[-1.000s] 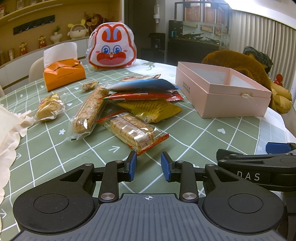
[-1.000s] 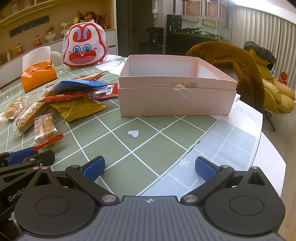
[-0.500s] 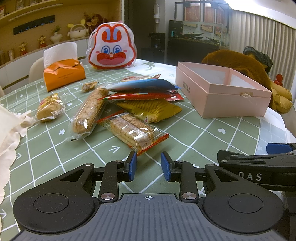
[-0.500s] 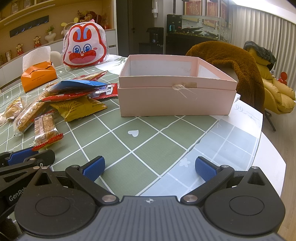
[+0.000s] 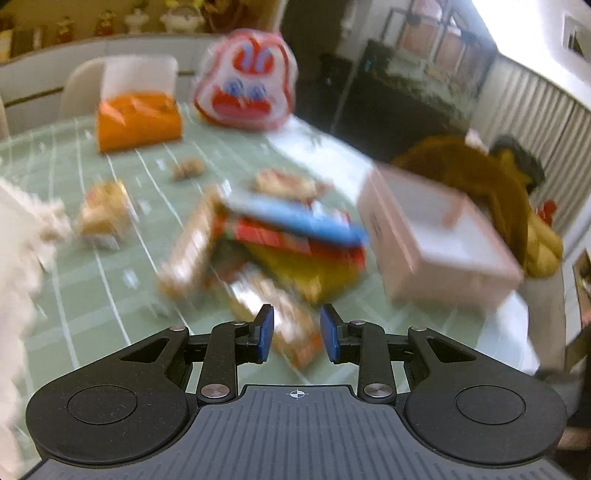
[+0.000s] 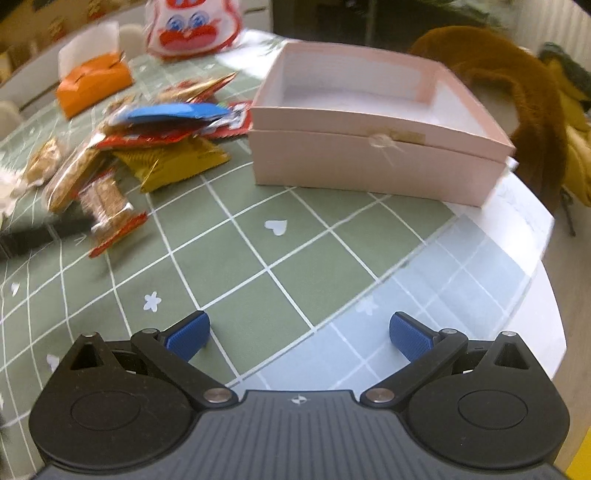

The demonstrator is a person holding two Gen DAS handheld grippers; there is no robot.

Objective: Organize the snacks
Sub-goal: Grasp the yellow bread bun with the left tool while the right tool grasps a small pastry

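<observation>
While the left wrist view is smeared by blur, we can still read the left gripper (image 5: pixel 296 334) hanging over the near end of the snack pile (image 5: pixel 273 251), its jaws a narrow gap apart with nothing pinched between them. Only this view shows the small wrapped snacks (image 5: pixel 103 218) lying apart towards the left edge of the green checked tabletop (image 5: pixel 92 314) and the white cloth (image 5: pixel 22 251) at that edge.

From the right wrist view, which is sharper, we see the right gripper (image 6: pixel 298 334) with its jaws spread wide and empty, above a bare stretch near the right edge of the tabletop. Only here does the inside of the open pink cardboard box (image 6: pixel 369 158) show clearly: its white interior holds nothing that we can see. The box sits near the far right edge of the tabletop.

Just left of the box lies the pile: a blue packet (image 6: pixel 170 112) on top, a red wrapper (image 6: pixel 147 139) beneath it, a golden-yellow pouch (image 6: pixel 177 162), and a clear-wrapped biscuit bar with red ends (image 6: pixel 110 210) nearest us. The red wrapper's end reaches the box's left wall; whether it touches we cannot tell.

Both views show the orange tissue box (image 6: pixel 92 85) and the red-and-white rabbit-face bag (image 6: pixel 192 26) at the far edge.
</observation>
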